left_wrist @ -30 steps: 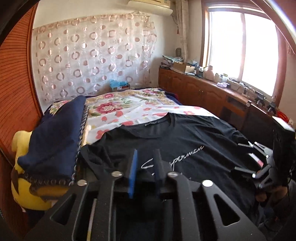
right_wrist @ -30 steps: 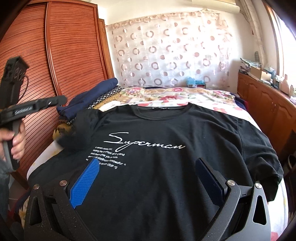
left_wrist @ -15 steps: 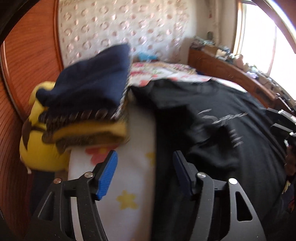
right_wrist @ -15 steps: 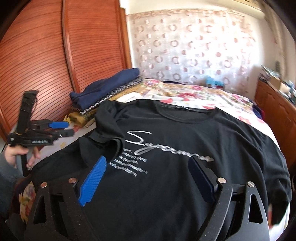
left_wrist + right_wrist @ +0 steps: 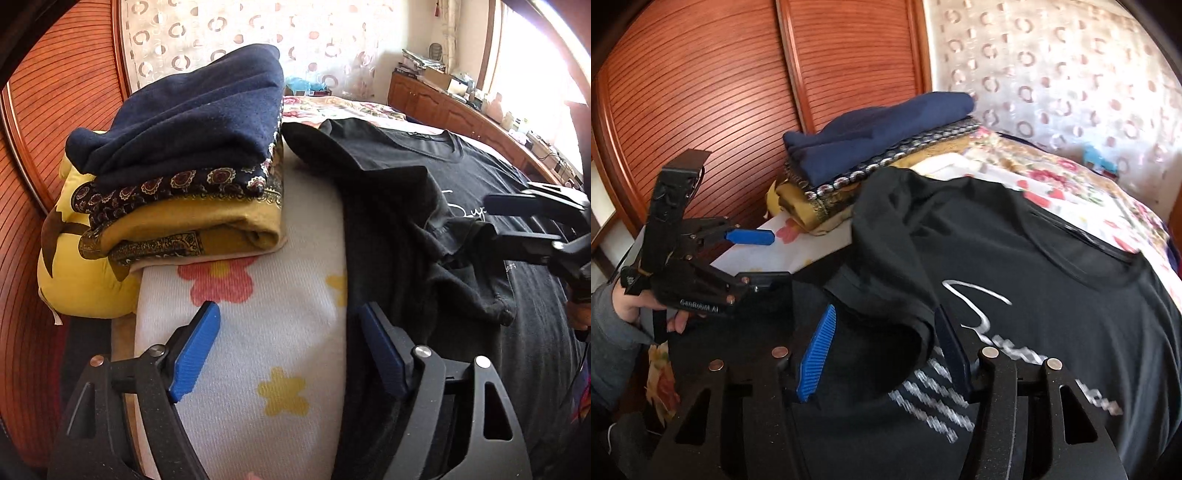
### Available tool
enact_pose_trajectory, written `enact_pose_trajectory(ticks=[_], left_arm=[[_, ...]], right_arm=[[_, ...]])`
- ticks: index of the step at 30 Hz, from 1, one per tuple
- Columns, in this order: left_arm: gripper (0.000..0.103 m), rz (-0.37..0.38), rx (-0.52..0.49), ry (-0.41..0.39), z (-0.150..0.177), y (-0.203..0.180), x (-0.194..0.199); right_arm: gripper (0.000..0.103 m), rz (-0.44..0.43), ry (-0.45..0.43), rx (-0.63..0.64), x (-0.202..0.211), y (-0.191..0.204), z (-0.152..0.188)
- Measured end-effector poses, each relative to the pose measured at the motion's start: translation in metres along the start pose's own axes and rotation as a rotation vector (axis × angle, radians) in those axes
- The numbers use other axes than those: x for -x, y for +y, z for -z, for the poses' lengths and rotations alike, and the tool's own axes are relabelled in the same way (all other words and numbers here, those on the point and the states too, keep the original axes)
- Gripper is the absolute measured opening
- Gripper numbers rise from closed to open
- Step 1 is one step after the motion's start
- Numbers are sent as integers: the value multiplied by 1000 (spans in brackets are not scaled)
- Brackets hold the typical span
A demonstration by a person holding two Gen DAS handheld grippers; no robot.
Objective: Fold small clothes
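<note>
A black T-shirt [image 5: 413, 177] with white script lies on the bed, its left sleeve [image 5: 469, 266] folded in over the chest. It also shows in the right wrist view [image 5: 1034, 266], with the folded sleeve [image 5: 886, 266]. My left gripper [image 5: 288, 350] is open and empty, straddling the shirt's left edge over the flowered sheet. My right gripper [image 5: 882, 350] is open, its fingers either side of the sleeve's hem. The right gripper [image 5: 524, 225] shows at the right of the left wrist view. The left gripper [image 5: 753, 254] shows at the left of the right wrist view.
A stack of folded clothes [image 5: 184, 162], navy on top of patterned and mustard pieces, sits at the bed's left side on a yellow cushion [image 5: 81, 280]. Wooden wardrobe doors [image 5: 701, 110] stand left. A cabinet [image 5: 461, 110] under the window runs along the right.
My left gripper let go of the sleeve, opened and swung left to the shirt's edge. My right gripper moved left over the folded sleeve and narrowed its opening.
</note>
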State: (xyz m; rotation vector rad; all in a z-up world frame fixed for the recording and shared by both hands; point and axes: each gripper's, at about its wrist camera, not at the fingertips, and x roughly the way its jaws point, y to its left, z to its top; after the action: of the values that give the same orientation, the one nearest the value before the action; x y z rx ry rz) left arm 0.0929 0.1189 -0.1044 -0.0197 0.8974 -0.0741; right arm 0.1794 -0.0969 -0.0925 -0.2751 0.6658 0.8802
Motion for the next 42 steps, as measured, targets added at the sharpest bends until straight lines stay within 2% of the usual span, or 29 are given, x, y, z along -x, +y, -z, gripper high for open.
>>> enact_pose_trajectory(ticks=[4, 8, 11, 14, 15, 16, 23, 26, 29, 31, 36, 37, 41, 42], left_arm=[[79, 3, 1, 0, -2, 5, 0], [80, 5, 1, 1, -2, 5, -1], [80, 5, 1, 1, -2, 5, 0], [80, 5, 1, 1, -2, 5, 0], [80, 5, 1, 0, -2, 5, 0], [80, 5, 1, 1, -2, 5, 0], [80, 6, 1, 1, -2, 5, 0], [81, 6, 1, 2, -2, 5, 0], [81, 6, 1, 2, -2, 5, 0], [81, 6, 1, 2, -2, 6, 0], [81, 4, 0, 1, -2, 6, 0], [81, 2, -1, 1, -2, 6, 0], [81, -27, -9, -7, -4, 2, 2], [81, -32, -13, -17, -5, 0, 5]], right_arm=[[50, -42, 45, 24, -29, 9, -12], [49, -73, 84, 30, -55, 14, -21], [44, -67, 105, 35, -69, 17, -24], [23, -30, 107, 43, -78, 15, -25], [12, -29, 106, 38, -76, 13, -26], [6, -37, 103, 30, -72, 10, -25], [4, 15, -20, -62, -37, -24, -32], [5, 107, -61, -125, -21, -51, -34], [5, 192, -68, -211, -14, -81, -32], [5, 226, -80, -220, -12, -91, -28], [5, 249, -61, -239, -17, -94, -18], [12, 243, -49, -236, -18, -93, -18], [22, 265, -5, -196, -12, -89, -9], [29, 268, 1, -189, -8, -91, -6]])
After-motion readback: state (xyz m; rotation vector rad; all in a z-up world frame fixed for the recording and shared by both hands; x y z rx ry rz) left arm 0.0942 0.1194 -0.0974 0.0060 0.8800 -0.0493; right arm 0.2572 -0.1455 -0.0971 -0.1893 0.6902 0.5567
